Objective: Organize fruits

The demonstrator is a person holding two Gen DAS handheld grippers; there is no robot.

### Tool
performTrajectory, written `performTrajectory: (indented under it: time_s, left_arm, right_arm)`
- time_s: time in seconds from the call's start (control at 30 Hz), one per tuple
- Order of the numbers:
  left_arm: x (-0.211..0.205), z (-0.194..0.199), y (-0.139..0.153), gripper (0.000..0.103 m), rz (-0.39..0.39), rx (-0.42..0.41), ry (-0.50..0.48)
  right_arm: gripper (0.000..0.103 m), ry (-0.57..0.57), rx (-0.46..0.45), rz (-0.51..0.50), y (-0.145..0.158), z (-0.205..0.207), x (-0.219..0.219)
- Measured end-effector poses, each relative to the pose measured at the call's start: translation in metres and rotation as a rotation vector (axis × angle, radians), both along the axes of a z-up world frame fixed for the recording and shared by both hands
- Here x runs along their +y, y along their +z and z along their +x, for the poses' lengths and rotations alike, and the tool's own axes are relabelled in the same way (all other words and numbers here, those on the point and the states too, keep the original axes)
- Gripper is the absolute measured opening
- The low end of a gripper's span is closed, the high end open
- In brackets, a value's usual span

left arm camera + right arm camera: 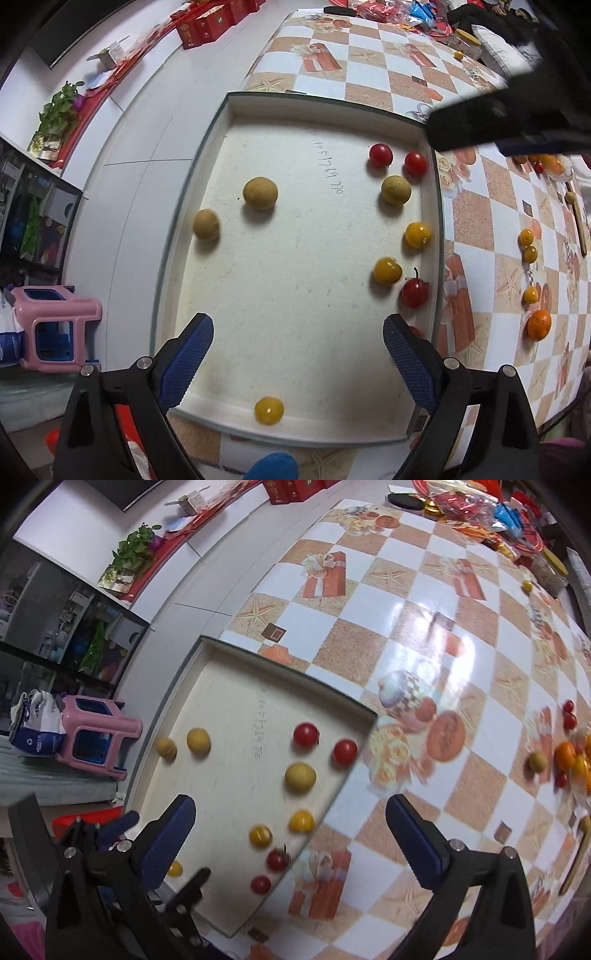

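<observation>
A shallow white tray (325, 103) on the checked tablecloth holds several small fruits. Tan longans (260, 193) lie at its left and right, red cherry tomatoes (380, 155) along the right wall, and yellow tomatoes (417, 235) beside them. One yellow tomato (269, 410) rests at the near wall. My left gripper (297, 325) hangs open above the tray's near half, nothing between its fingers. My right gripper (291, 805) is open over the tray's (280, 672) right corner, also with nothing in it. More loose fruit, including an orange (539, 324), lies on the table to the right.
A heap of oranges and tomatoes (569, 757) with a longan (537, 761) sits at the table's right side. Red packets and a jar (550, 568) crowd the far end. A pink stool (96, 734) stands on the floor left of the table edge.
</observation>
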State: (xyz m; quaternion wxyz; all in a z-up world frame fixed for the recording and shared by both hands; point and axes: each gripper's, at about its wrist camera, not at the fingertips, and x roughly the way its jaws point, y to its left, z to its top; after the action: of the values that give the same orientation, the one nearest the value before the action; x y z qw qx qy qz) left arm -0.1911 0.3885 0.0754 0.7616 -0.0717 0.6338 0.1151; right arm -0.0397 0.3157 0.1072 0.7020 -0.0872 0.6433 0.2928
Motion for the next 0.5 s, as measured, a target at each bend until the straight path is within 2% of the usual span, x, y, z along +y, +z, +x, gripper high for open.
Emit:
performTrajectory:
  time_s: [0.13, 0.17, 0.2, 0.5]
  left_arm:
    - [0.0, -0.003, 0.008, 0.094, -0.006, 0.005, -0.001]
    - [-0.001, -0.004, 0.01, 0.101, -0.002, 0.009, -0.003]
    - [0.003, -0.005, 0.01, 0.103, -0.001, 0.013, -0.005]
    - [0.004, -0.012, 0.027, 0.103, 0.021, 0.003, -0.032]
  right_arm:
    - [0.103, -0.016, -0.014, -0.025, 0.009, -0.011, -0.014]
    - [0.103, -0.021, -0.018, -0.031, 0.011, -0.013, -0.018]
    - [0.103, -0.022, -0.019, -0.037, 0.013, -0.015, -0.02]
    - [0.103, -0.005, -0.042, -0.111, 0.031, -0.04, -0.036]
